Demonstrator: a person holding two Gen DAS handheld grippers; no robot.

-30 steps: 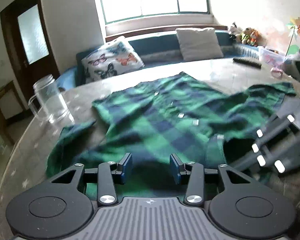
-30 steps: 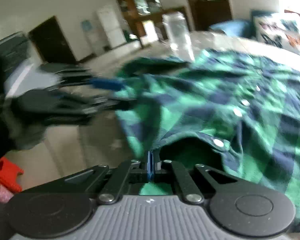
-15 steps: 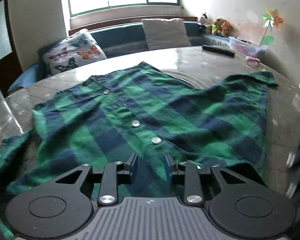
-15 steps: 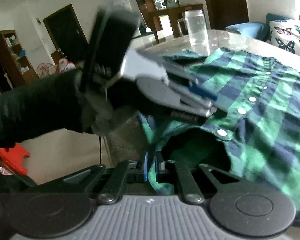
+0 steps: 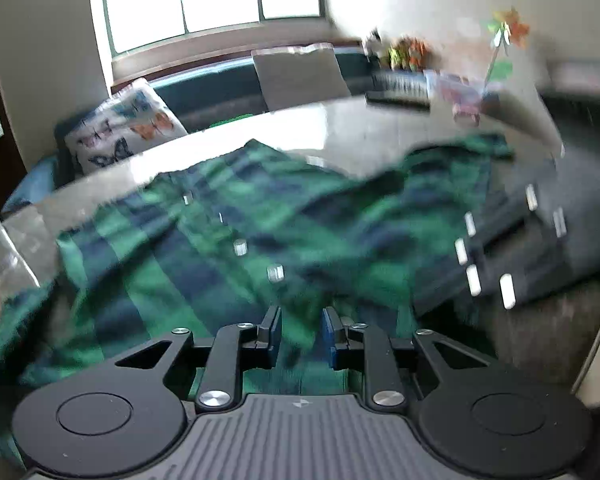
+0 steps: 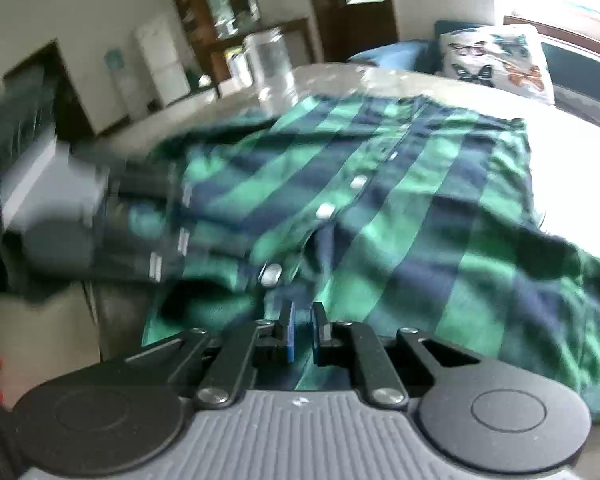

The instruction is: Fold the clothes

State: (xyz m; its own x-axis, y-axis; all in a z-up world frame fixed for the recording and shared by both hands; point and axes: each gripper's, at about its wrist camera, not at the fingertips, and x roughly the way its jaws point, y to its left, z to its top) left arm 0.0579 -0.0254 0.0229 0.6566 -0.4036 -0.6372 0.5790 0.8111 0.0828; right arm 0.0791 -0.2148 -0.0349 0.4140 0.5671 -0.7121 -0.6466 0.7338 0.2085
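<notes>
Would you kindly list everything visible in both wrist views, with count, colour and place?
plaid shirt: one, green and navy, spread on the table, buttons up.
table: one, pale glossy, under the shirt.
glass jar: one, clear, beyond the shirt.
butterfly cushion: one, white, on the bench.
grey cushion: one, under the window.
remote control: one, black, far table edge.
pinwheel: one, orange and green, by the wall.
left gripper: black, jaws just closing, shirt between.
right gripper: black, narrow gap over the shirt.
</notes>
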